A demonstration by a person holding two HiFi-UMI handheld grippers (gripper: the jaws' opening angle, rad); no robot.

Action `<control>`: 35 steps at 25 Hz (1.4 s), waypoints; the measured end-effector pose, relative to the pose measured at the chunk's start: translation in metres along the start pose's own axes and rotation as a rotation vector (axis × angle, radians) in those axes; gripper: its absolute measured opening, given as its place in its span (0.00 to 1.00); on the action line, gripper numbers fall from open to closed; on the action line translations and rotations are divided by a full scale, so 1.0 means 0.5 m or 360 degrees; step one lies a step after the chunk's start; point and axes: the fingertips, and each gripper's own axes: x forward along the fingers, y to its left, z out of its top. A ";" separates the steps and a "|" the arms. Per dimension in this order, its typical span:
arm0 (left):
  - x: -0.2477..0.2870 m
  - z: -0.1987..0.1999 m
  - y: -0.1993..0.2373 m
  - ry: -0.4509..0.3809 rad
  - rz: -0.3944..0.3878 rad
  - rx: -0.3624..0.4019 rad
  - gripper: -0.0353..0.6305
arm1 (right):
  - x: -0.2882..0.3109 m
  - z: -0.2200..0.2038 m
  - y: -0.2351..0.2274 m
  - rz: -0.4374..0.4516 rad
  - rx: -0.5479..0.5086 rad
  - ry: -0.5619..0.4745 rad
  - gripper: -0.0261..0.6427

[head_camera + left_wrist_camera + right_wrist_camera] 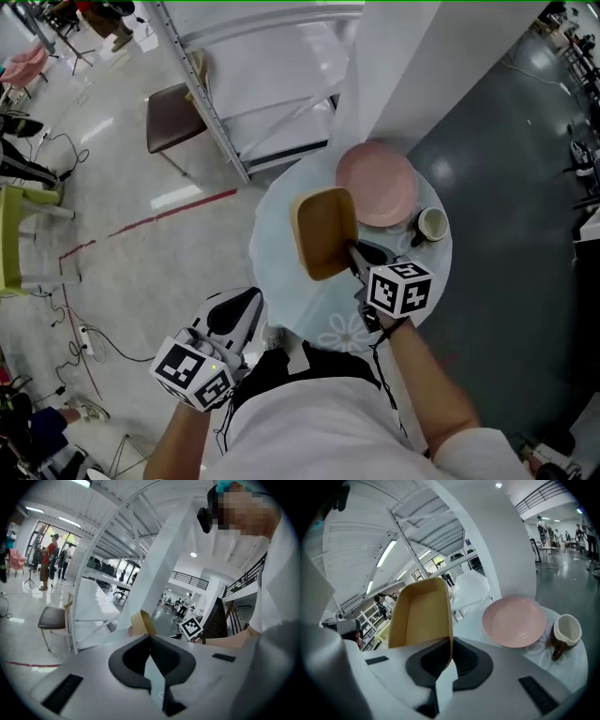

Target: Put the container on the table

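Note:
A tan rectangular container [323, 232] is over the left part of the round pale table [281, 291], tilted. My right gripper [354, 251] is shut on its near wall. In the right gripper view that wall [449, 634] is pinched between the dark pads, and the open container [422, 616] rises ahead. I cannot tell whether its bottom touches the table. My left gripper [251, 302] hangs off the table's near left side, its jaws shut on nothing [150, 637]. From the left gripper view, a corner of the container [140, 623] shows beyond the tips.
A pink plate [377, 184] [514, 621] and a white-and-brown cup [431, 225] [566, 631] stand on the table's far right. A white rack [272, 84] and a brown chair [173, 117] stand behind the table. Cables lie on the floor at left.

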 end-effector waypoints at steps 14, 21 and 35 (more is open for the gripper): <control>0.042 -0.053 0.040 0.0040 0.0135 -0.0117 0.08 | 0.166 -0.042 -0.082 -0.0082 -0.0176 0.0295 0.08; 0.043 -0.070 0.061 0.0058 0.0149 -0.0167 0.08 | 0.211 -0.084 -0.118 -0.0183 -0.0229 0.0450 0.08; 0.002 -0.094 0.104 0.0063 0.0146 -0.0216 0.08 | 0.257 -0.143 -0.143 -0.0345 -0.0249 0.0604 0.08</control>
